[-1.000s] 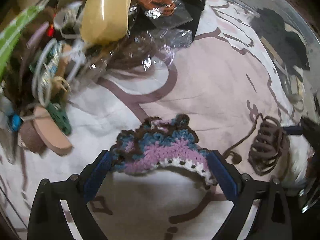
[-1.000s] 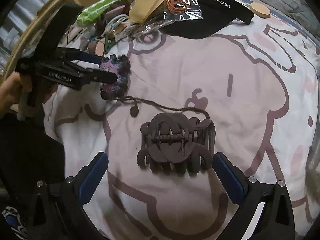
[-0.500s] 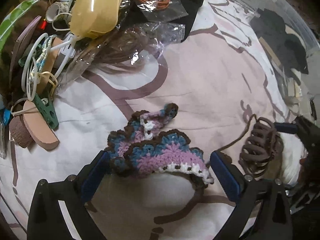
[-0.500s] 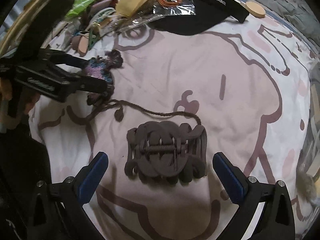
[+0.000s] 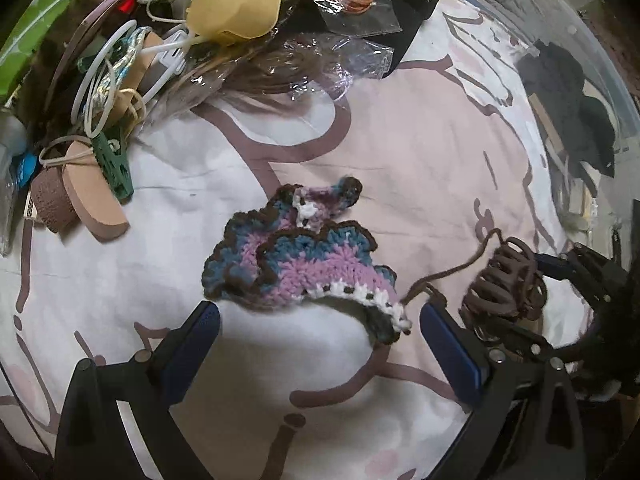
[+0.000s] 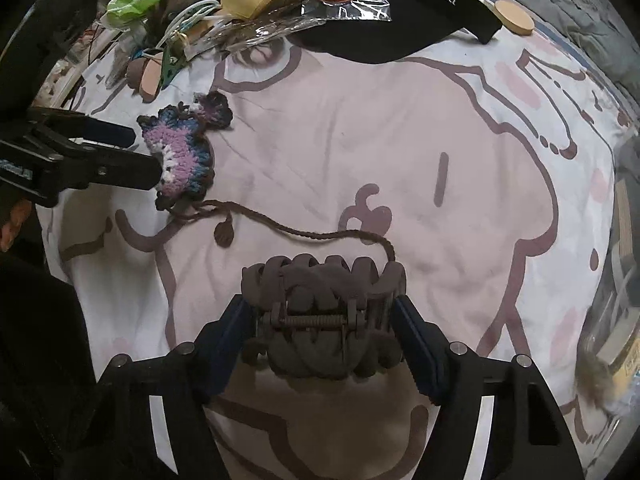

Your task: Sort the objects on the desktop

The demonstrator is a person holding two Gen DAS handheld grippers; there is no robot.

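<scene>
- Left wrist view: a bed cover (image 5: 400, 128), pink and white with brown cartoon lines, fills the picture.
- The left tongs (image 5: 320, 332) are spread wide and pinch nothing. A wool piece (image 5: 296, 264) in purple, blue and brown lies flat on the cover just past their tips.
- A messy heap (image 5: 132, 64) sits at the top left, with a yellow case, white cords and shiny plastic bags.
- Right wrist view: the right tongs (image 6: 322, 320) are closing, and a brown hair clip (image 6: 320, 312) sits between them, the blue pads touching its two ends.
- A brown yarn string (image 6: 300, 232) runs across the cover from the clip to the wool piece.
- A black cap (image 6: 404, 12) and a round wooden disc (image 6: 514, 18) lie at the far edge.
</scene>
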